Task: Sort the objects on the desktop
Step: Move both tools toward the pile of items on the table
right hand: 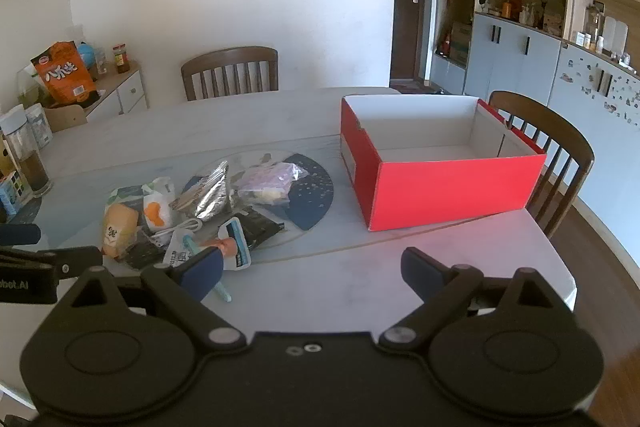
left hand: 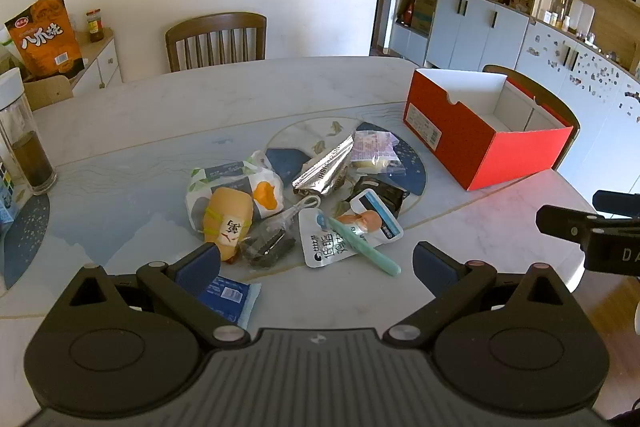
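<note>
Both grippers, left and right, hang wide open and empty above the table's near edge. Packets lie heaped at its middle; a red box stands open toward its right edge.

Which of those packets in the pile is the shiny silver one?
The crumpled foil pouch in the pile's middle, toward the red box; the other packets are printed or clear.

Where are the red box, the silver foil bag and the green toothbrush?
red box (right hand: 452, 191), right wrist view, on its red front wall.
silver foil bag (left hand: 326, 167), left wrist view, on its crinkled middle.
green toothbrush (left hand: 366, 249), left wrist view, on its handle.
</note>
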